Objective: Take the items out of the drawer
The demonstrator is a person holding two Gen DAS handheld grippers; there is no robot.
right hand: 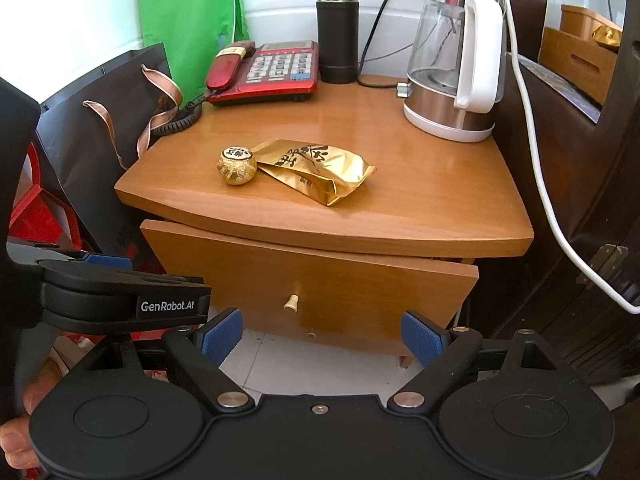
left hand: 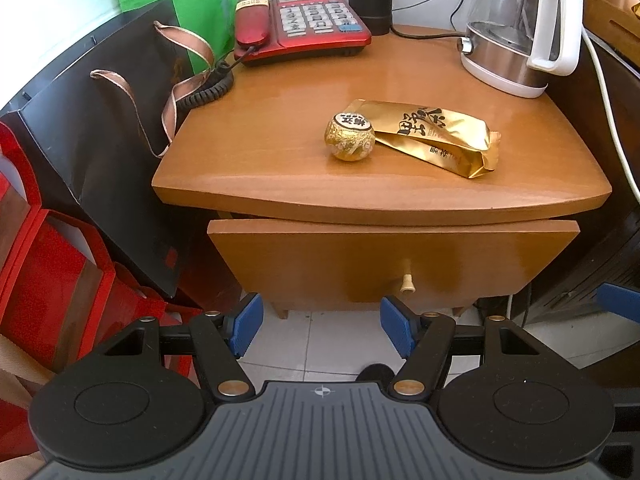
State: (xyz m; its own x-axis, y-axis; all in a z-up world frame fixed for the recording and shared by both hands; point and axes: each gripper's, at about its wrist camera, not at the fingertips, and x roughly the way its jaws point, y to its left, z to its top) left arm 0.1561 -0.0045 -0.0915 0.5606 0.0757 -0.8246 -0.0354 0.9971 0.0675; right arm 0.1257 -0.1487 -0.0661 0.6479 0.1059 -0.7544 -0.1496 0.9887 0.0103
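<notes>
Wooden and honey-coloured, the drawer (left hand: 392,256) sits under the top of the nightstand (left hand: 280,184), its front pulled out only slightly, with the small pale knob (left hand: 407,282) in the middle. Your left gripper (left hand: 322,330) hangs just in front of this knob and below it, jaws spread apart with nothing between them. Your right gripper (right hand: 322,338) also stands wide and empty, before the lower edge of the drawer front.

Both grippers point downward at a slant over the white floor tiles. In the right wrist view your left hand (right hand: 20,420) shows at the left edge.

On the nightstand top, near its front edge, a gold foil ball (left hand: 350,136) touches a gold packet (left hand: 440,136). At the back edge stand a red telephone (left hand: 304,26), a dark flask (right hand: 337,30) and a glass kettle (left hand: 516,32). A black paper bag (left hand: 104,120) leans beside the left edge.
</notes>
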